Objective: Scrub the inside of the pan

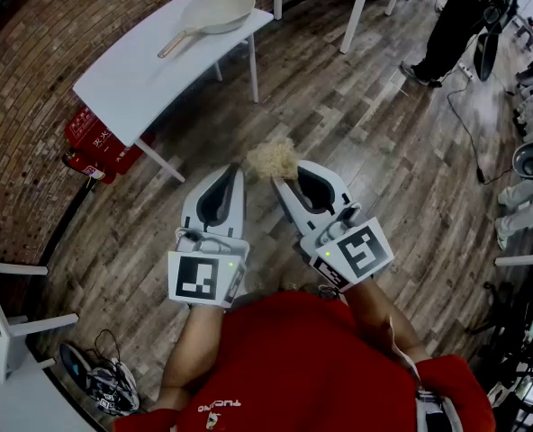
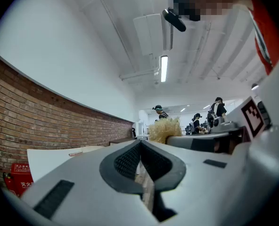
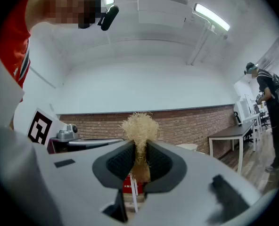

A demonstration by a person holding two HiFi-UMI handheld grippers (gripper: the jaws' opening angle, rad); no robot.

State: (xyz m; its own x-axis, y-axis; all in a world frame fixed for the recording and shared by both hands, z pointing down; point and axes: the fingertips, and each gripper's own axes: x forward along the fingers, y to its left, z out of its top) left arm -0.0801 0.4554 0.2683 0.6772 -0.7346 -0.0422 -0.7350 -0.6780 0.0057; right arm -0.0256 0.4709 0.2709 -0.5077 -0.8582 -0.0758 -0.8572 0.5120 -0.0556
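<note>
Pan (image 1: 220,11) lies on the white table (image 1: 131,75) at far left, well apart from both grippers, so I judge scrubbing not yet begun: the right gripper (image 1: 283,180) clamps a straw-coloured scrubber (image 1: 274,158), while the left gripper (image 1: 234,171) is closed on nothing.

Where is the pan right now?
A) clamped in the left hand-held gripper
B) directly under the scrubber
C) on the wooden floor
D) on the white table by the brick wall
D: the pan lies on the white table, far from the right hand-held gripper, which is shut on the scrubber out over the floor.
</note>
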